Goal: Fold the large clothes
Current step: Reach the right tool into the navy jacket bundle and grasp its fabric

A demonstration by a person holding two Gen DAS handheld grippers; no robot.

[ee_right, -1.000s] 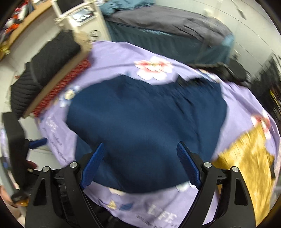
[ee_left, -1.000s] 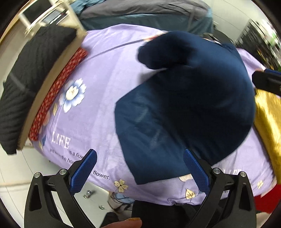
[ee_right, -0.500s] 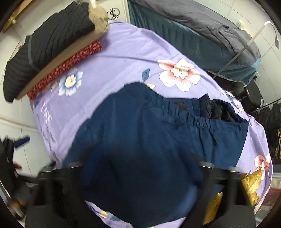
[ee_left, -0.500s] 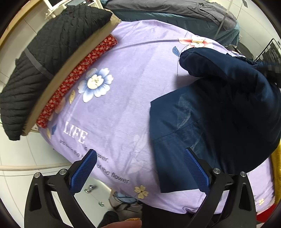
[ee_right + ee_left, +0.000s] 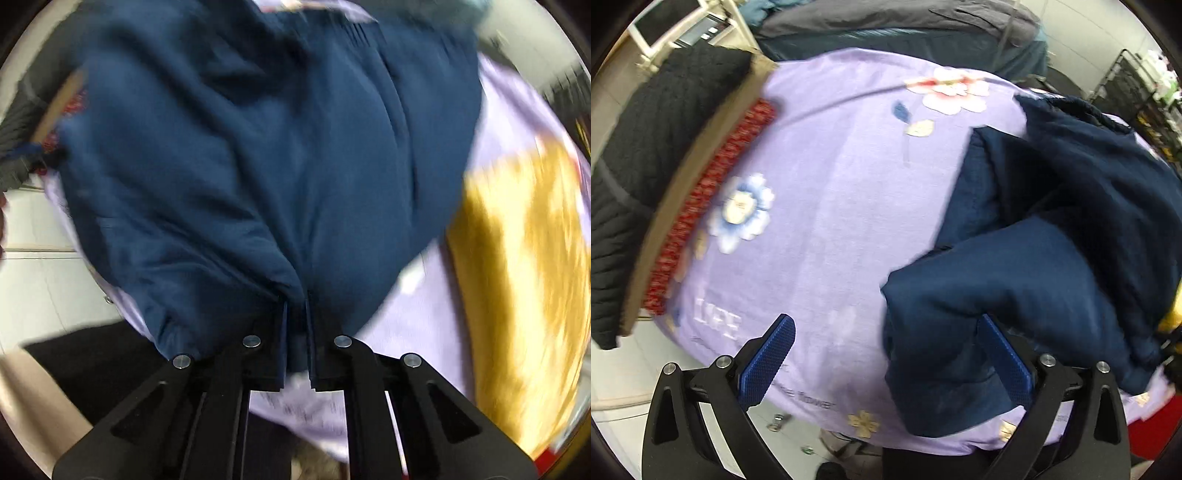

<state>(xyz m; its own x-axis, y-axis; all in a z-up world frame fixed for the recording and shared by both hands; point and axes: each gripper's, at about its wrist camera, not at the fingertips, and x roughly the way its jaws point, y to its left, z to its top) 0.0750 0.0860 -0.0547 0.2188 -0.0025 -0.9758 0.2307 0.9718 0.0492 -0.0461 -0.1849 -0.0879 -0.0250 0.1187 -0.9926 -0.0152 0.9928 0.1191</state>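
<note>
A large navy garment (image 5: 266, 158) lies bunched on a lilac flowered sheet (image 5: 827, 206). In the right wrist view my right gripper (image 5: 295, 314) points straight down at the garment's near edge, its jaws pressed together with a fold of navy cloth pinched between them. In the left wrist view the same navy garment (image 5: 1045, 266) is heaped at the right, one layer folded over another. My left gripper (image 5: 886, 354) hovers over the sheet's near edge with its blue pads wide apart; the right pad (image 5: 1004, 358) overlaps the garment's corner and nothing is gripped.
A yellow garment (image 5: 524, 266) lies on the sheet to the right of the navy one. At the left stand a black quilted cushion (image 5: 650, 177), a wooden board and red patterned trim (image 5: 709, 199). A grey-covered bed (image 5: 923, 26) is behind. White floor lies below the sheet's edge.
My right gripper dropped down onto the navy garment's near edge and went from wide open to shut on the cloth. The garment gathered to the right. My left gripper sank slightly and stayed open.
</note>
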